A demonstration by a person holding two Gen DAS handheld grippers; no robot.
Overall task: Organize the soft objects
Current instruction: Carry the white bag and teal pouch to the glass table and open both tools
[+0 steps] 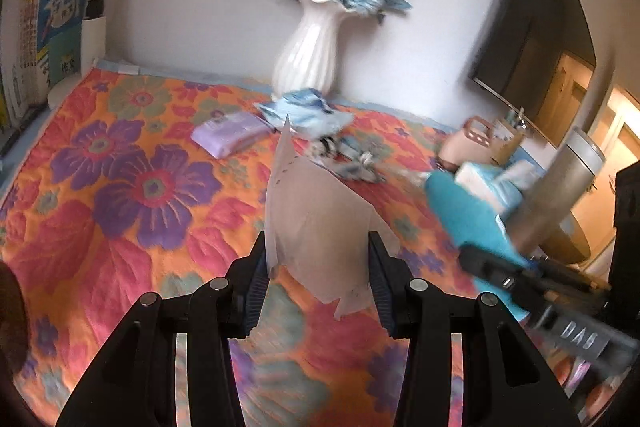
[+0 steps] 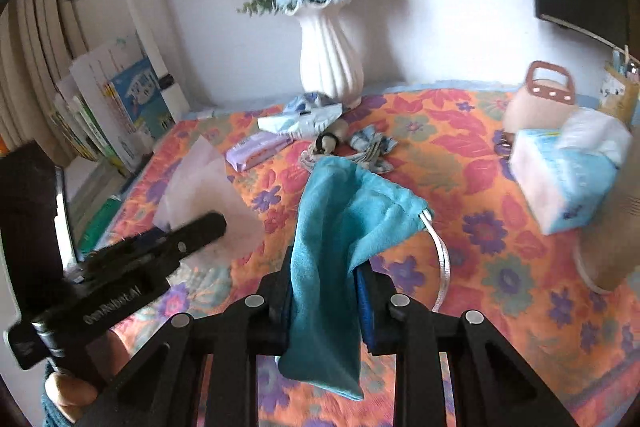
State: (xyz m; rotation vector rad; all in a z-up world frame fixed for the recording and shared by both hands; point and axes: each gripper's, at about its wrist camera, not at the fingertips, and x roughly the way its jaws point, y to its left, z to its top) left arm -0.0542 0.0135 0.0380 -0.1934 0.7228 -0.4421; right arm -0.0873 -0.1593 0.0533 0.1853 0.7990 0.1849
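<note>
My left gripper (image 1: pixel 318 267) is shut on a thin pale tissue sheet (image 1: pixel 316 215) that stands up between its pads above the flowered bedspread (image 1: pixel 120 187). In the right wrist view my right gripper (image 2: pixel 326 287) is shut on a teal drawstring pouch (image 2: pixel 340 227), which drapes over and below the fingers, its white cord (image 2: pixel 442 267) hanging at the right. Each view catches the other tool: the right gripper (image 1: pixel 480 263) with the teal pouch (image 1: pixel 464 215) at right, and the left gripper (image 2: pixel 192 235) with the tissue (image 2: pixel 200 187) at left.
A white vase (image 2: pixel 330 63) of blue flowers stands at the back wall. Before it lie a blue-white packet (image 2: pixel 304 119), a purple tissue pack (image 2: pixel 260 149) and a striped cloth (image 2: pixel 372 147). A tissue box (image 2: pixel 568 175) and pink bag (image 2: pixel 536 107) sit right; books (image 2: pixel 120 107) stand left.
</note>
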